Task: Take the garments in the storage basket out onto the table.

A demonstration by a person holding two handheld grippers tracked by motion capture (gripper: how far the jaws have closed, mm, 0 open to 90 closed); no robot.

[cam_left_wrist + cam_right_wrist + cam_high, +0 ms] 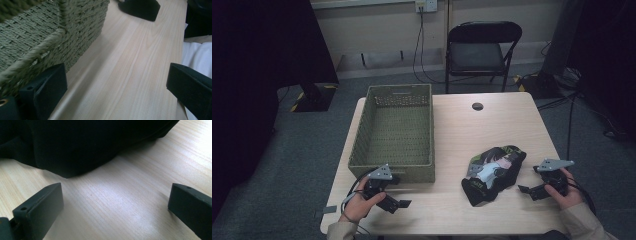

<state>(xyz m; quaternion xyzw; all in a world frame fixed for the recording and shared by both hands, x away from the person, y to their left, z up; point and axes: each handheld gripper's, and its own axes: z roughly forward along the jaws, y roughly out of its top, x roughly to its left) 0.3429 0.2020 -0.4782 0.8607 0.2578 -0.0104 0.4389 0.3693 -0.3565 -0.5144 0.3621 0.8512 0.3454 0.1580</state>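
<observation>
The black cloth (493,172) lies near the table's (512,125) front edge, just beside the right gripper (526,190), whose jaws are wide apart and hold nothing.

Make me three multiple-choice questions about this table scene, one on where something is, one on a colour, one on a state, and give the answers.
1. Where does the garment lie?
A. in the basket
B. on the table, right of the basket
C. on the chair

2. What colour is the basket?
A. green
B. red
C. white

3. How do the right gripper's fingers stand?
A. shut on the garment
C. shut on nothing
B. open, beside the garment

Answers:
1 B, it rests on the table near the right gripper.
2 A, its woven walls are olive green.
3 B, the right gripper view has bare wood between the fingers.
</observation>
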